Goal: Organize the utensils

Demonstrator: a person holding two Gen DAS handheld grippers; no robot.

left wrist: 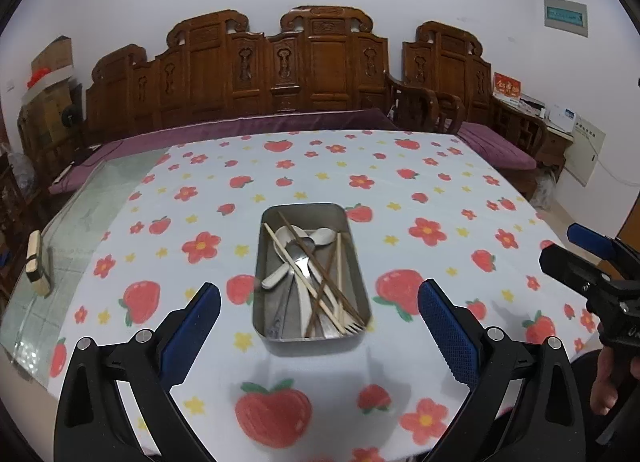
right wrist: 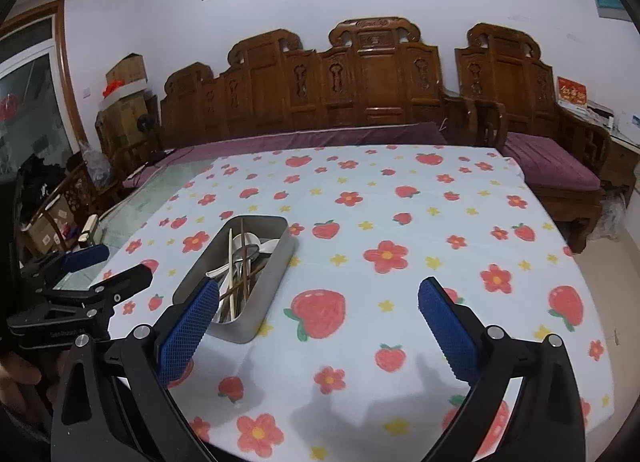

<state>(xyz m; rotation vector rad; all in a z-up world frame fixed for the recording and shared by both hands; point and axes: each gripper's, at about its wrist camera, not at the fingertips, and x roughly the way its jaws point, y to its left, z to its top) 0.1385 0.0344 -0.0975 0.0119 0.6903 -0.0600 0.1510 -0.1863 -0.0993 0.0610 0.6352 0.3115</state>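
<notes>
A rectangular metal tin (left wrist: 352, 246) stands on the flowered tablecloth. It holds a jumble of white spoons (left wrist: 286, 240), a metal spoon (left wrist: 301, 262), a fork (left wrist: 352, 327) and several light and dark chopsticks (left wrist: 324, 282). My left gripper (left wrist: 320, 296) is open and empty, above the near end of the tin. My right gripper (right wrist: 318, 294) is open and empty, to the right of the tin (right wrist: 276, 266), its left finger in front of the tin's near corner. The right gripper also shows at the right edge of the left wrist view (left wrist: 592, 262).
The cloth (left wrist: 400, 190) covers most of a glass table; bare glass (left wrist: 68, 246) shows at the left with a small wooden block (left wrist: 38, 262) on it. A carved wooden bench (left wrist: 280, 74) with purple cushions stands behind the table.
</notes>
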